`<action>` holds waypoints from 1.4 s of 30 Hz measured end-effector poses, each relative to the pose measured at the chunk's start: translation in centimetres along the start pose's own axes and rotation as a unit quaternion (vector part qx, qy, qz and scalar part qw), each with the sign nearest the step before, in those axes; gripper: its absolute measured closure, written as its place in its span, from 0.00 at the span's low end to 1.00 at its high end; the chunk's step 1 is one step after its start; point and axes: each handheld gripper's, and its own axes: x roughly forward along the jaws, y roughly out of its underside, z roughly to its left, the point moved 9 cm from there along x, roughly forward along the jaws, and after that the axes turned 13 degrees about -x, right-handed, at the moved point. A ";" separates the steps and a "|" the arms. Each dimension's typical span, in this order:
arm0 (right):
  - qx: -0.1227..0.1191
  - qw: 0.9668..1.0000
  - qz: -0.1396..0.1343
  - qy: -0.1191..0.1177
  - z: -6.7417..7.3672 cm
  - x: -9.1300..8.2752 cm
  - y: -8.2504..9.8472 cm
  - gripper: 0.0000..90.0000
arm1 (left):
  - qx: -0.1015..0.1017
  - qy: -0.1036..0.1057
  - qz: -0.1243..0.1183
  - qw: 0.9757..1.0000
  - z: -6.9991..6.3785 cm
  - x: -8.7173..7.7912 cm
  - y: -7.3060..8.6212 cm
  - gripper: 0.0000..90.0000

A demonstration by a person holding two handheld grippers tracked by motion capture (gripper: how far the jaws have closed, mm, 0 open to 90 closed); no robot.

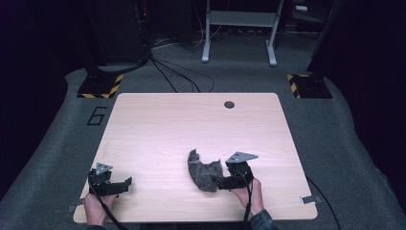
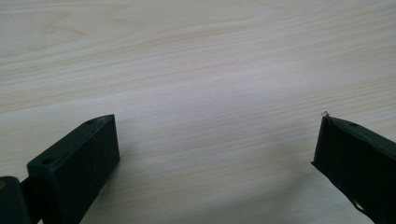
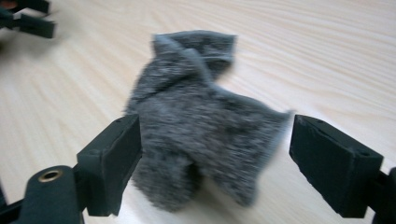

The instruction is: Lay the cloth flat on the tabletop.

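Note:
A crumpled grey fuzzy cloth lies on the light wooden table, right of the middle near the front. My right gripper sits just to its right, pointing left at it. In the right gripper view the jaws stand wide apart, and the cloth lies between and just beyond them, untouched by either. My left gripper rests low at the front left of the table, well away from the cloth. It is open, with bare wood between its jaws.
A round dark hole marks the table's far side. Metal clips sit at the front corners. Beyond the table are grey carpet, cables, a white frame and yellow-black striped stand bases.

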 end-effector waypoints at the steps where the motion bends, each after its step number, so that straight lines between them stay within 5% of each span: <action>1: 0.008 1.000 0.000 0.005 -0.5 -0.1 0.1 0.19 | 0.003 0.006 0.001 1.000 -0.6 -0.1 -0.2 0.00; 8: 0.039 0.999 0.018 0.030 -2.7 0.3 0.8 0.23 | 0.046 0.051 0.004 0.998 -6.1 -0.3 -2.3 0.00; 14: 0.054 0.997 0.029 0.041 -3.9 1.3 1.2 0.32 | 0.091 0.099 0.011 0.991 -11.6 0.1 -3.7 0.02; 20: 0.056 0.996 0.053 0.049 -3.9 2.7 2.1 0.48 | 0.123 0.155 0.018 0.980 -17.2 0.5 -4.8 0.08; 28: 0.048 0.994 0.083 0.046 -3.6 4.0 2.9 0.59 | 0.171 0.209 0.043 0.962 -23.1 1.7 -5.1 0.18; 31: 0.054 0.994 0.084 0.043 -3.3 4.3 3.0 0.65 | 0.187 0.225 0.062 0.954 -24.4 2.4 -4.3 0.27; 33: 0.049 0.994 0.086 0.044 -3.3 4.5 3.1 0.69 | 0.197 0.223 0.074 0.952 -24.6 3.2 -3.8 0.44; 39: 0.043 0.994 0.089 0.053 -3.2 4.7 3.1 0.85 | 0.194 0.217 0.089 0.952 -23.9 5.2 -3.1 0.80; 42: 0.044 0.994 0.087 0.055 -3.5 4.6 3.3 0.95 | 0.195 0.218 0.085 0.952 -23.7 5.4 -3.2 0.90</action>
